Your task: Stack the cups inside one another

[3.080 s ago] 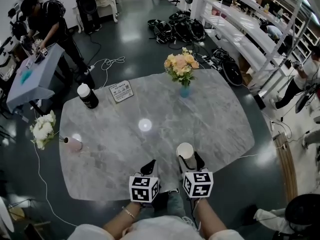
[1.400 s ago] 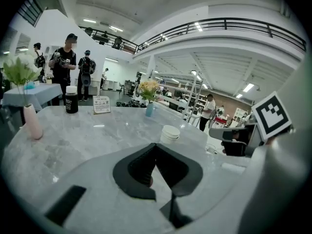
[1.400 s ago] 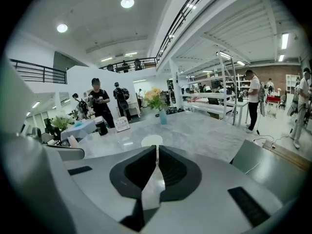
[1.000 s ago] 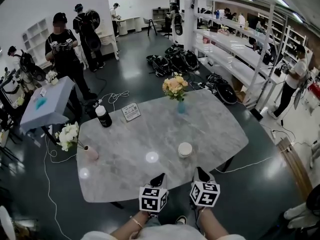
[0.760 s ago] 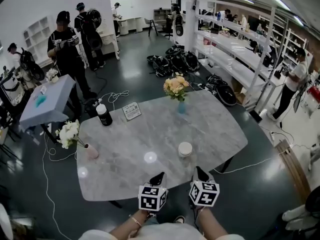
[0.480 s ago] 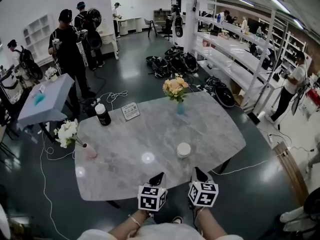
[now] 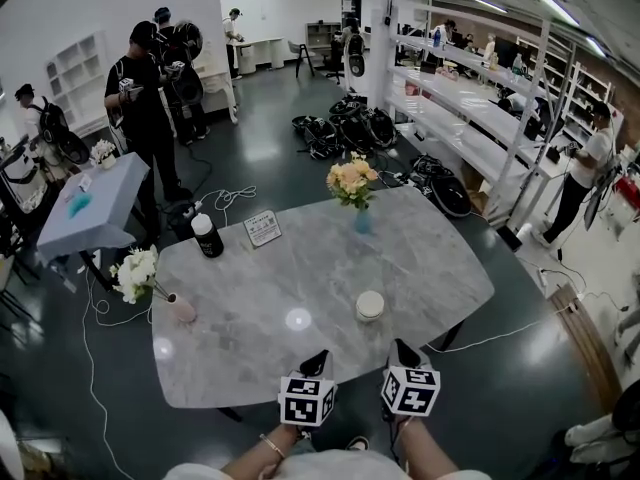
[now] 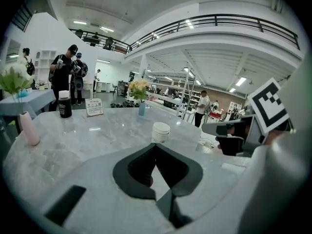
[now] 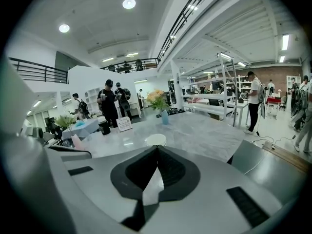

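Observation:
A white stack of cups (image 7: 370,305) stands upright on the grey marble table (image 7: 440,268), right of its middle. It also shows as the cup stack (image 8: 160,131) in the left gripper view and the cup stack (image 9: 156,139) in the right gripper view, just beyond each pair of jaws. My left gripper (image 7: 318,360) and right gripper (image 7: 400,351) hover side by side over the table's near edge, well short of the cups. Both are shut, jaws meeting tip to tip with nothing between them. Neither touches the cups.
A black bottle with a white cap (image 7: 207,236) and a sign card (image 7: 264,228) stand at the far left. A blue vase of flowers (image 7: 363,218) is at the far edge, a pink vase (image 7: 182,309) at the left edge. People stand beyond a small table (image 7: 85,203).
Three seconds ago my right gripper was at the cup stack; now the stack stands alone and both grippers sit back at the near edge. Over the last second they stayed still.

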A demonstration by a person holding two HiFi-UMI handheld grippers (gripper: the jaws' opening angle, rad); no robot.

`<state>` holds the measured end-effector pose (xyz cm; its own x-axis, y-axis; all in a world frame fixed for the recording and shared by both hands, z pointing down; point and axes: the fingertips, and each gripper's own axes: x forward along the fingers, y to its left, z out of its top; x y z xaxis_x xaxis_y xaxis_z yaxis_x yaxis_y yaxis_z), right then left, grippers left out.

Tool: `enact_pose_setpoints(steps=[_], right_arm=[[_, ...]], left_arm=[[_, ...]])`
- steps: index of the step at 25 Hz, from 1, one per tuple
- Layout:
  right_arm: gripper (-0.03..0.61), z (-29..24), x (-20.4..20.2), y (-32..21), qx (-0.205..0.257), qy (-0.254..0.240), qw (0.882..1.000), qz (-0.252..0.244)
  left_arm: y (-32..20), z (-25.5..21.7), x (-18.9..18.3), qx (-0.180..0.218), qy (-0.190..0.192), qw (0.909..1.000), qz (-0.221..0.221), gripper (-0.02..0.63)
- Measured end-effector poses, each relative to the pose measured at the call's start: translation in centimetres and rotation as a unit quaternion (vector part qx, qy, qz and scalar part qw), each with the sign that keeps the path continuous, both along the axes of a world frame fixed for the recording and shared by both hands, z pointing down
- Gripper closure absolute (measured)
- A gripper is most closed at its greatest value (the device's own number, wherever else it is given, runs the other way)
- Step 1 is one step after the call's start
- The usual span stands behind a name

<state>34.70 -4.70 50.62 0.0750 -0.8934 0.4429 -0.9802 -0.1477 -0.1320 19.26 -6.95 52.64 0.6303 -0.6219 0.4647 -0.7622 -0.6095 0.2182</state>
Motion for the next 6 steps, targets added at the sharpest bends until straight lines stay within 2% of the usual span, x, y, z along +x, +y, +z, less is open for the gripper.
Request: enact_pose_setpoints(steps=[6], right_arm=[[0.571,0.13,-0.08,-0.27,-0.002,0.004,1.0,-0.001]], left_arm=[[-0.27,-0.01,-0.38,-0.001,0.005,1.0,-0.004,0.618]])
